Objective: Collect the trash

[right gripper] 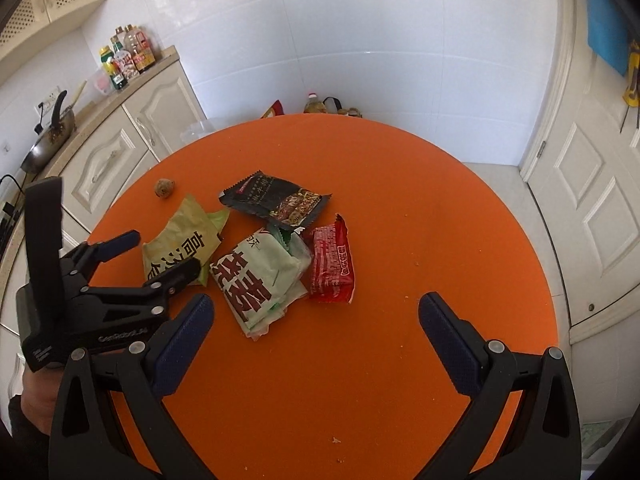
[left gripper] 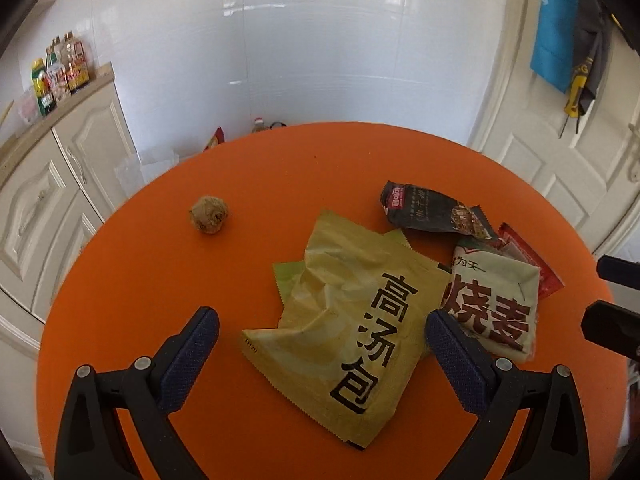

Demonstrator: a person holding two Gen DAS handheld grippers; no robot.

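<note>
Left tool point(left gripper: 322, 326) spread open over the yellow packet point(left gripper: 344, 320), which lies between its fingers on the table point(left gripper: 248, 168), long axis running away and left. Right tool point(right gripper: 316, 316) open too, empty (wrappers ahead-left). Left is nearer.

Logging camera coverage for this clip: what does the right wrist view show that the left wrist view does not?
Only the right wrist view shows the whole left hand-held gripper from outside, open over the yellow wrapper, the full red wrapper, and a wok on the counter.

Only the left wrist view shows the yellow wrapper close up between its own open fingers, and the clothes hanging on the door.

Both show the orange table, the brown ball, the dark wrapper, the pale green wrapper and the bottles.
</note>
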